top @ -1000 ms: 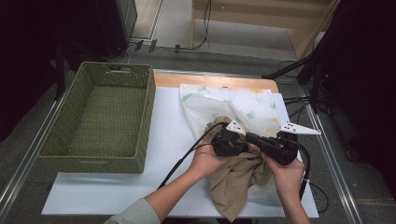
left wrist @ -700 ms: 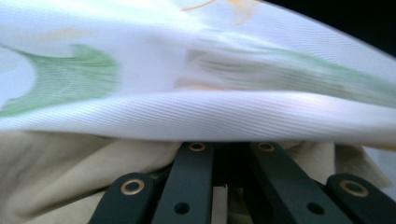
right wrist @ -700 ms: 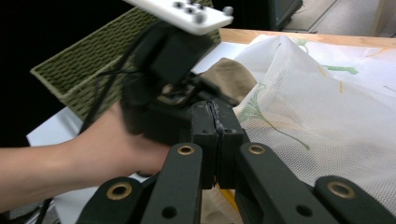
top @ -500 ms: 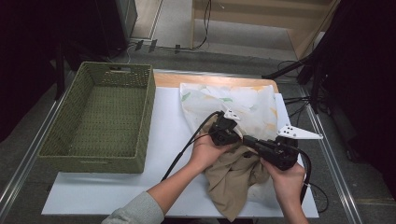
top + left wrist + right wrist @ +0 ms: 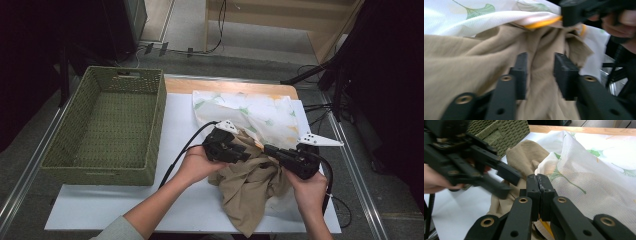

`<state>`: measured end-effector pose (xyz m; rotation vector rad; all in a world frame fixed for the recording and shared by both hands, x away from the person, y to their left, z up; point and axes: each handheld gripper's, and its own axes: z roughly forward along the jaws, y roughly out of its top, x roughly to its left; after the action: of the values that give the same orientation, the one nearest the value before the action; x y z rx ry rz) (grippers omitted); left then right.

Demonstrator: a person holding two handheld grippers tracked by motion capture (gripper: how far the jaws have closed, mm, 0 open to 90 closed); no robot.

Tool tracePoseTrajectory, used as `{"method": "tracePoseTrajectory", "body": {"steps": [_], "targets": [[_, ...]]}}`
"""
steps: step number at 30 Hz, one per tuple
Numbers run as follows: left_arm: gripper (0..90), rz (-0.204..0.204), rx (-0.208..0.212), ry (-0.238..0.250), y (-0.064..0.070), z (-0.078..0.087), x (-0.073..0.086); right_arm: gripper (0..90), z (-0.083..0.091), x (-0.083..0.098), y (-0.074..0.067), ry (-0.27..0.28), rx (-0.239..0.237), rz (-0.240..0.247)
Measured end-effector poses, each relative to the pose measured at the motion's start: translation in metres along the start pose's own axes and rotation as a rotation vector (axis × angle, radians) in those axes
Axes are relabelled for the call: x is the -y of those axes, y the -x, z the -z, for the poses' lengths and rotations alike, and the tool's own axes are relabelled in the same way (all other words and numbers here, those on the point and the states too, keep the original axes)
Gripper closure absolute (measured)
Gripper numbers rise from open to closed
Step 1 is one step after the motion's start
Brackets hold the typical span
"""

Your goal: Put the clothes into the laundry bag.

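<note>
**Two grippers at one bunched tan cloth**

Two grippers meet over one tan cloth (image 5: pixel 250 185) in the high view; the left gripper (image 5: pixel 239 152) and right gripper (image 5: pixel 270 150) point at each other, their tips half buried in folds. One white leaf-print cloth (image 5: pixel 250 112) lies beyond them, one green basket (image 5: pixel 107 132) well to the left.

Left gripper view: the jaws stand spread after just opening, with a tan fold between them, blurred; the pads are not pressing it.

Right gripper view: the jaws are pressed together, a thin edge of fabric seemingly pinched between the pads, though which cloth is hard to tell.
</note>
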<state>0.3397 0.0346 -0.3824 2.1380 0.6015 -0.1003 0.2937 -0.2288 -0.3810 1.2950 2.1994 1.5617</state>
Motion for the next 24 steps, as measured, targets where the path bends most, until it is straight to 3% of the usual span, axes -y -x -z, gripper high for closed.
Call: {"method": "tracePoseTrajectory", "body": {"steps": [3, 8, 15, 19, 21, 24], "targets": [[40.9, -0.018, -0.006, -0.021, 0.001, 0.009, 0.007, 88.8, -0.001, 0.000, 0.001, -0.002, -0.003, 0.000], [37.1, -0.005, -0.012, -0.038, -0.001, 0.024, 0.027, 88.8, -0.001, 0.000, 0.001, -0.006, -0.004, 0.006], [38.4, 0.012, -0.041, -0.046, -0.001, 0.041, 0.056, 88.8, -0.002, -0.001, 0.003, -0.011, -0.008, 0.002], [42.3, 0.054, -0.042, -0.041, -0.002, 0.046, 0.075, 88.8, -0.003, -0.001, 0.003, -0.013, -0.013, 0.002], [47.9, 0.089, -0.041, -0.044, -0.004, 0.044, 0.084, 88.8, -0.003, -0.001, 0.004, -0.014, -0.013, 0.005], [57.5, 0.110, -0.079, -0.061, -0.009, 0.042, 0.093, 88.8, -0.004, -0.001, 0.005, -0.014, -0.016, 0.002]]}}
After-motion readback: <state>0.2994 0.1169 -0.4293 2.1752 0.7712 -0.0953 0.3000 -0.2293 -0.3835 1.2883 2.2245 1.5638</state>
